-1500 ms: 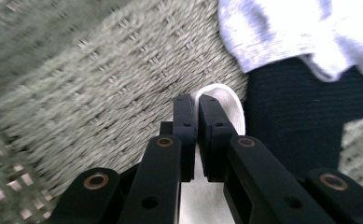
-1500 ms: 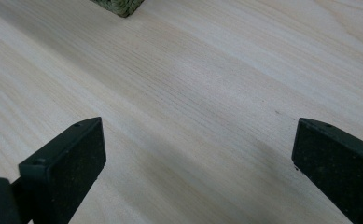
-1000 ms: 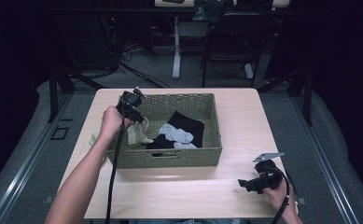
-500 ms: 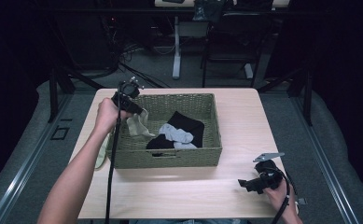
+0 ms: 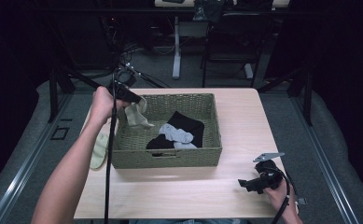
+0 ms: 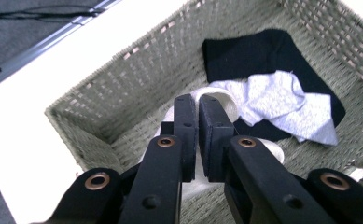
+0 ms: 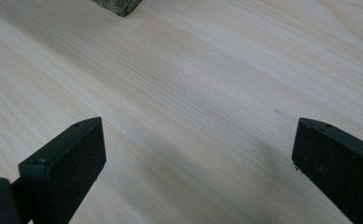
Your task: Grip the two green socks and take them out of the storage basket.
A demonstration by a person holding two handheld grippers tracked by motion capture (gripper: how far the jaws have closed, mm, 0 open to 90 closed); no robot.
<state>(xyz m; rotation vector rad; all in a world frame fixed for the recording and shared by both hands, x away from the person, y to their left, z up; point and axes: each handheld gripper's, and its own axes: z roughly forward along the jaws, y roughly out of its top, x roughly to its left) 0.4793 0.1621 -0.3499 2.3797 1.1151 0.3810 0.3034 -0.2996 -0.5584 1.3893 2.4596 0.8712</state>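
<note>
Item: cream sock [image 5: 136, 115], pinched at its upper end between the closed jaws of the left gripper [image 5: 131, 97], above the near-left corner of the woven basket [image 5: 167, 158]. Position: the sock hangs straight below the tool, over the basket's interior just inside the left wall; its long axis runs roughly vertical, free end pointing down toward the basket floor. In the left gripper view, pale fabric [image 6: 216, 100] shows at and under the shut jaws. Contents below: black sock [image 5: 188, 128] and grey sock [image 5: 174, 134], lying toward the basket's middle, right of the hanging piece. A second cream sock [image 5: 99, 150] lies on the table [image 5: 179, 196] outside the left wall, nearer the left hand. Right gripper [image 5: 251, 183]: jaws wide, holding nothing, resting low over the table's near-right corner, well apart from the basket.
</note>
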